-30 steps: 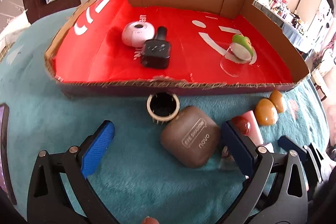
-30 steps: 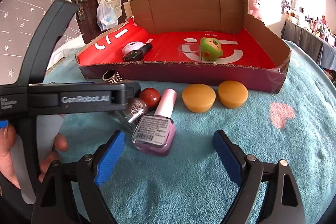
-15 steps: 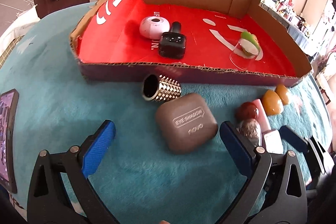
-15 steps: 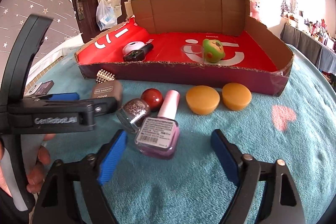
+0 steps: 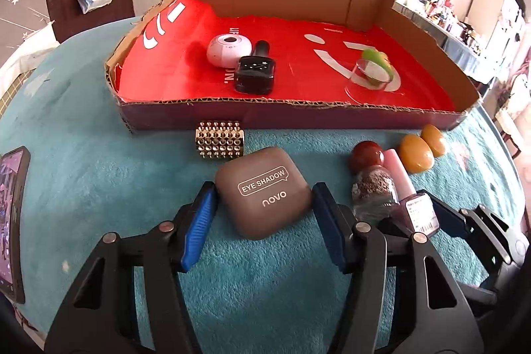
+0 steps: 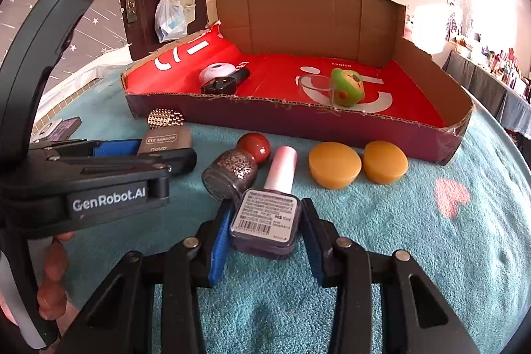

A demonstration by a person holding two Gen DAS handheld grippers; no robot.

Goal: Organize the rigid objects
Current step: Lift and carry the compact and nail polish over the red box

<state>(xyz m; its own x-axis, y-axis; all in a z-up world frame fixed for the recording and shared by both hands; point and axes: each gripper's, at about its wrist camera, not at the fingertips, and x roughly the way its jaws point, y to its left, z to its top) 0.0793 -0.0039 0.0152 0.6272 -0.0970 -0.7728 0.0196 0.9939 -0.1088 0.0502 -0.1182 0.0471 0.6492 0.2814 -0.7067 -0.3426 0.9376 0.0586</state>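
A brown eye shadow case (image 5: 264, 198) lies on the teal blanket between the blue pads of my left gripper (image 5: 264, 188). Those jaws are closing and both pads touch the case's corners. A nail polish bottle (image 6: 265, 221) with a pink cap lies between the pads of my right gripper (image 6: 267, 208), whose jaws are closing and press its sides. The right wrist view shows the left gripper (image 6: 149, 150) on the case (image 6: 166, 141). A cardboard box (image 5: 298, 113) with a red floor stands behind.
In the box lie a white round gadget (image 5: 229, 50), a black bottle (image 5: 255, 75) and a green toy (image 5: 376, 68) in a clear cup. On the blanket are a studded cuff (image 5: 219, 140), a red ball (image 5: 366, 156), a glitter bottle (image 5: 375, 191), two amber discs (image 5: 416, 155) and a phone (image 5: 13, 221).
Both pairs of jaws went from wide apart to closed in, the left onto the eye shadow case, the right onto the nail polish bottle. The studded cuff now shows its side instead of its opening.
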